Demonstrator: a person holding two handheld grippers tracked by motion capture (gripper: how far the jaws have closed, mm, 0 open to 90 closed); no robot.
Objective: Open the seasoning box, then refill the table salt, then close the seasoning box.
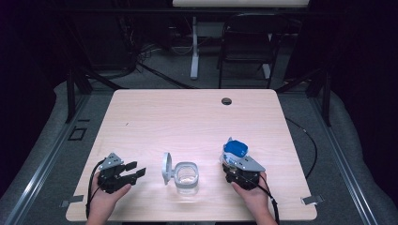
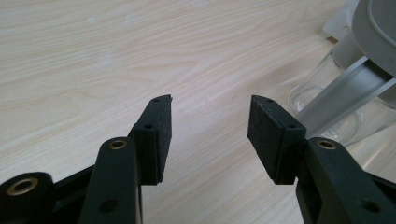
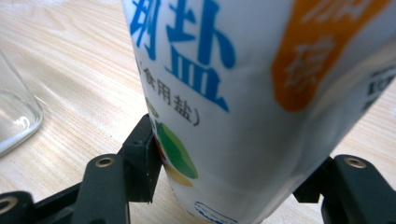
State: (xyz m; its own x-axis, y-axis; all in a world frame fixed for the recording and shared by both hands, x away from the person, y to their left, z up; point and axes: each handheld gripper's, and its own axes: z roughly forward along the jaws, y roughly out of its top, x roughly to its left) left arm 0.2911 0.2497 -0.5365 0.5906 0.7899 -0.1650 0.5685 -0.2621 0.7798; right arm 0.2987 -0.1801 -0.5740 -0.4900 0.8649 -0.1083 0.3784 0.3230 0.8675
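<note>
A clear glass jar [image 1: 187, 176] stands near the table's front edge, its grey hinged lid [image 1: 166, 168] swung open to the left. My left gripper [image 1: 138, 169] rests to the left of it, open and pointing at it. In the left gripper view the fingers [image 2: 159, 135] have bare wood between them, with the jar [image 2: 327, 112] and lid [image 2: 378, 28] at the right. My right gripper [image 1: 233, 162], to the right of the jar, is shut on a white salt bag [image 1: 236, 149] with a blue top. Up close, the bag [image 3: 243, 93] with blue and orange print sits between the right gripper's jaws [image 3: 233, 177].
The light wooden table [image 1: 187, 117] has a cable hole [image 1: 226, 101] near its far edge. Beyond it stand a black chair [image 1: 246, 42] and a white desk leg [image 1: 194, 51]. Part of the jar's glass [image 3: 14, 112] shows left of the bag.
</note>
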